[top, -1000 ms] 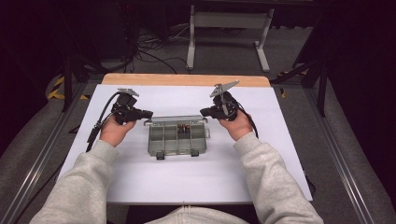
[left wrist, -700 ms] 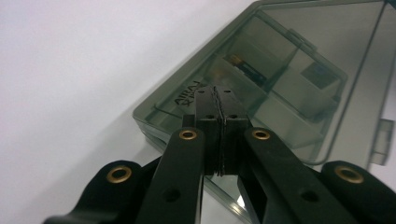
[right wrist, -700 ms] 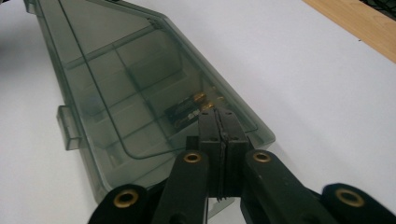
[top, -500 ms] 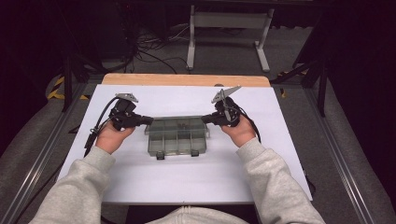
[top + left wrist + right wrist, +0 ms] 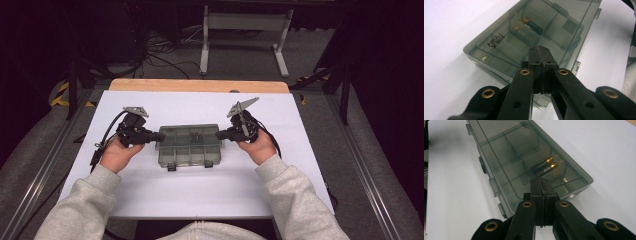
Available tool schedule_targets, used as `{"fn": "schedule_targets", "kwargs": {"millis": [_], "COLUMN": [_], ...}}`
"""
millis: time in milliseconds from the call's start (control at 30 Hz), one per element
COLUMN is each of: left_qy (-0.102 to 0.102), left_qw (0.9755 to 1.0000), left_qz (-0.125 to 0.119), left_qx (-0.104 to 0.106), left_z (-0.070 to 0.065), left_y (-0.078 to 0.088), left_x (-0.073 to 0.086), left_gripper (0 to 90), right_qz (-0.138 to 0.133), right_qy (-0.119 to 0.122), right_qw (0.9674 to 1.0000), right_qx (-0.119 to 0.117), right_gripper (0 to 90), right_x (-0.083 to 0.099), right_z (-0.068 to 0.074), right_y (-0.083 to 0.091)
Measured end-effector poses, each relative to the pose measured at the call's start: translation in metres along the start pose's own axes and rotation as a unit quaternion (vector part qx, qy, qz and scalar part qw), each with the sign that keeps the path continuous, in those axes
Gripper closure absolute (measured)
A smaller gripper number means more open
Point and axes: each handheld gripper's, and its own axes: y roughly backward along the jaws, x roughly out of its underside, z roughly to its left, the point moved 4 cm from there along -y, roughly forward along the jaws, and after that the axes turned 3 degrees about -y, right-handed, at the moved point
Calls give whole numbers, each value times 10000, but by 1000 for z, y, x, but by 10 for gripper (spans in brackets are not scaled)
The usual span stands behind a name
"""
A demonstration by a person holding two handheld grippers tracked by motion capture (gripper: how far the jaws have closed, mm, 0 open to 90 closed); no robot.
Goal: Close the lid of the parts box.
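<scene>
A smoky see-through box (image 5: 189, 144) with a shut lid lay on the white table (image 5: 200, 195), near the middle of the sheet and a little toward twelve o'clock from the person's chest. Its two dark latches faced six o'clock, toward the person. Inside, thin walls split it into compartments, and two batteries (image 5: 546, 166) with brass-coloured ends lay side by side in one compartment on the twelve o'clock row, near the middle; the other compartments looked bare as far as the tinted lid let me tell.

The left gripper (image 5: 159, 135) came in from nine o'clock, held level, its tip right at the short left end of the box. In the left gripper view its jaws were pressed flat together with nothing between them, the tip (image 5: 541, 56) standing over the near end of the lid; whether it touched the plastic I could not tell.

The right gripper (image 5: 220, 135) came in from three o'clock, mirroring the other, its tip at the short right end. In the right gripper view its jaws were likewise closed on each other, empty, the tip (image 5: 541, 187) just over the box's near corner.

Both hands (image 5: 116, 152) gripped the handles from below, grey sleeves (image 5: 295, 200) running back toward six o'clock, the box between the two tips
</scene>
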Motion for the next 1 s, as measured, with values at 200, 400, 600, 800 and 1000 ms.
{"fn": "schedule_targets", "kwargs": {"millis": [200, 400, 600, 800, 1000], "left_qy": [-66, -80, -33, -11, -39], "left_qw": [10000, 9999, 9999, 9999, 9999], "left_qz": [28, 60, 35, 34, 88], "left_qx": [12, 26, 103, 114, 44], "left_z": [-9, -14, -16, -17, -19], "left_y": [2, -1, -3, -7, -11], "left_x": [5, 12, 18, 23, 25], "left_gripper": [890, 890, 890, 891, 890], "right_qz": [-21, -10, 17, 16, -46], "right_qy": [-9, 8, 19, 16, -29], "right_qw": [10000, 10000, 10000, 10000, 9999], "right_qx": [-27, -66, -64, -71, -88], "right_gripper": [900, 900, 900, 900, 900], "right_x": [3, 8, 15, 19, 22], "right_z": [7, 15, 19, 21, 23], "right_y": [0, -1, -5, -9, -12]}}
